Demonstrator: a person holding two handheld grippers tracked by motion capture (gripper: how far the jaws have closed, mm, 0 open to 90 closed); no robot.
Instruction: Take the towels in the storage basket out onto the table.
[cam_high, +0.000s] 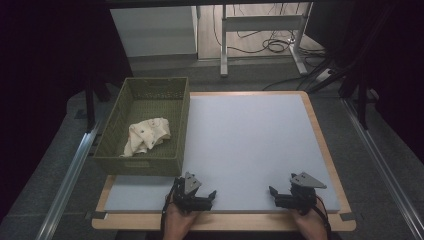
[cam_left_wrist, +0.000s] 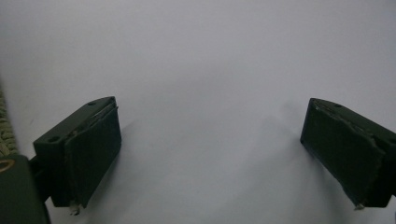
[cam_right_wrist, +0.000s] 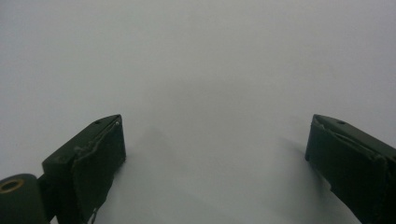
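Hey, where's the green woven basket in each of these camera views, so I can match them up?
High view: the green woven basket stands on the table's left side, beyond the left gripper.
Left gripper view: a sliver of the basket's woven wall at the left edge, beside the left jaw.
Right gripper view: the open jaws look out over the grey mat.
Shared landmark: the grey mat.

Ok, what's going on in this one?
A person holds the left gripper and the right gripper low over the near edge of a grey mat, both open and holding nothing. A cream cloth lies crumpled in the green basket at the left.
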